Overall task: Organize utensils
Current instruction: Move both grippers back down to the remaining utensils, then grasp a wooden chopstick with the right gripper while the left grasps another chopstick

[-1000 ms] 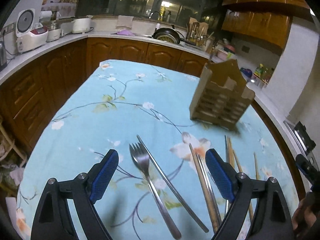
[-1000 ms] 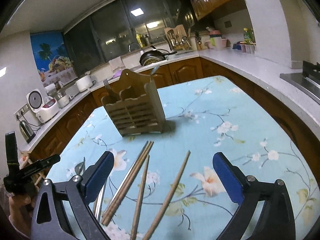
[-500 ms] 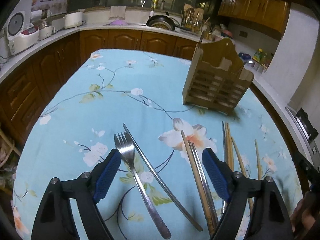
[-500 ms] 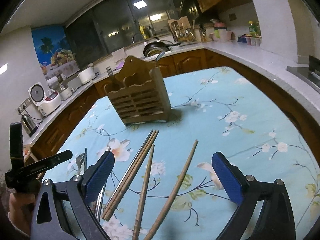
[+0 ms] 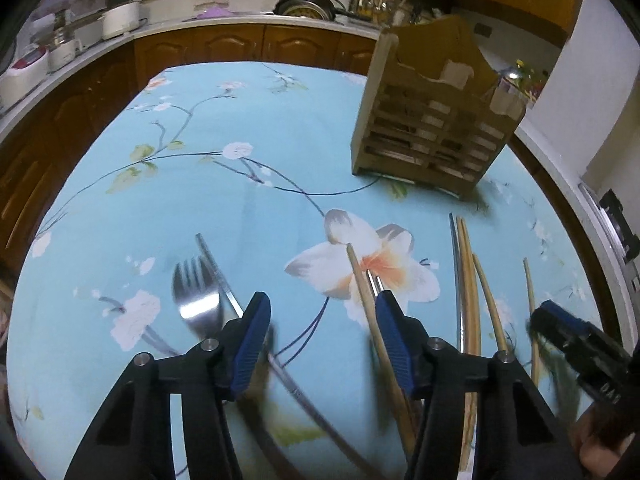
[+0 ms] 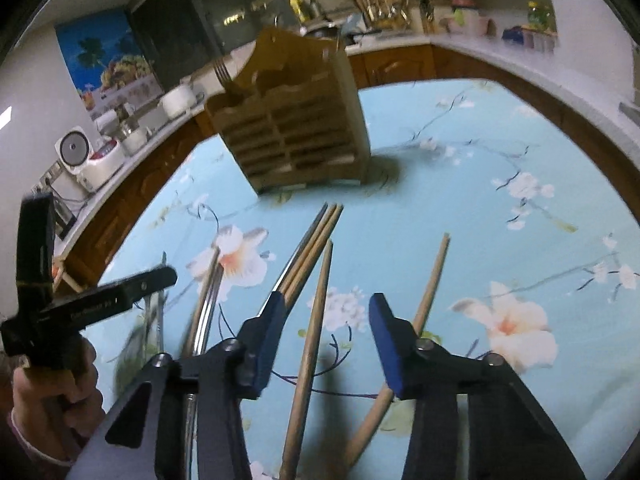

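Table wore blue floral cloth; wooden caddy stood there, kitchen cabinets behind; both grippers' jaws open, empty.

Ahead of my left claw, the wooden utensil rack stands on the worktop, off to the right. A fork lies just left of that claw, a metal chopstick beside it. My right claw straddles one wooden chopstick; another lies just right, a bundle of chopsticks left.
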Motion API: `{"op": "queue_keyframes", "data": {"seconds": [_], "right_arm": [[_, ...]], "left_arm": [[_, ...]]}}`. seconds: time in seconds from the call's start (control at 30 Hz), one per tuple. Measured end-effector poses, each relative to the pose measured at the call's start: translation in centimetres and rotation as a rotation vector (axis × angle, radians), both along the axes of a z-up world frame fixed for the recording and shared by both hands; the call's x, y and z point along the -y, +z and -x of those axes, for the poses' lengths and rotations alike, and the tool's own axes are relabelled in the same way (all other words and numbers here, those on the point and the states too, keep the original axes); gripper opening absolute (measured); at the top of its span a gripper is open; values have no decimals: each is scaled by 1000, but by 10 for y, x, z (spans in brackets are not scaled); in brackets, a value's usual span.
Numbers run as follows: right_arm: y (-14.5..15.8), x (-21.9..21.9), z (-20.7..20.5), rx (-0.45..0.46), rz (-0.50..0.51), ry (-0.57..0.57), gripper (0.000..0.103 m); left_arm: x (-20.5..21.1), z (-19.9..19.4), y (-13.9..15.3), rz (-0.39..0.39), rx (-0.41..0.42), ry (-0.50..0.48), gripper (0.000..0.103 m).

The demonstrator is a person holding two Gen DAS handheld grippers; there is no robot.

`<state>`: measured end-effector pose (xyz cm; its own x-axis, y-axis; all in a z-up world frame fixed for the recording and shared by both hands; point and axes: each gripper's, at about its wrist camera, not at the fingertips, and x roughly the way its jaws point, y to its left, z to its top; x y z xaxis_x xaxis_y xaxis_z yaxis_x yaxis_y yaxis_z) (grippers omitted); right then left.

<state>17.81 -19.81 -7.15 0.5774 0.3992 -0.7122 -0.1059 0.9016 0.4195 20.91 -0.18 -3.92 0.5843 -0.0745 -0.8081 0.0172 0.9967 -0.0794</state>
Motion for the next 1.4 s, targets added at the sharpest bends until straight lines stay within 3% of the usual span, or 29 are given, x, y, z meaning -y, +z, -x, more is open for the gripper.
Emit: {"op": "queue_keyframes", "data": {"seconds": [0.17,0.27,0.5,0.77,0.83,1.0,1.2,1.4], "right_arm": [[-11,-11,-11,-40,31,40,29],[-15,-19,-16,-59,64,56,23],[-18,-23,-24,-65,132,70,11],[-18,-30,-34,-61,158,74,11],[-18,-31,-38,-55,158,74,12],[-18,-27,-41,-71,124,74,8],[4,-9,-25,-39,27,43,7],[44,0,-11,48,-10,33,6]], "left_arm": [[13,-28,-9,-32,-35,-23,44],[19,-45,-20,-53,-71,-40,30],[33,-57,-28,-151,-53,-104,23],[39,-60,-30,-197,-43,-148,21],[40,-60,-31,-186,-27,-164,10],[36,-59,-28,-123,-30,-162,4],[13,-41,-5,-1,11,-158,3],[6,-12,39,49,114,-180,3]]}}
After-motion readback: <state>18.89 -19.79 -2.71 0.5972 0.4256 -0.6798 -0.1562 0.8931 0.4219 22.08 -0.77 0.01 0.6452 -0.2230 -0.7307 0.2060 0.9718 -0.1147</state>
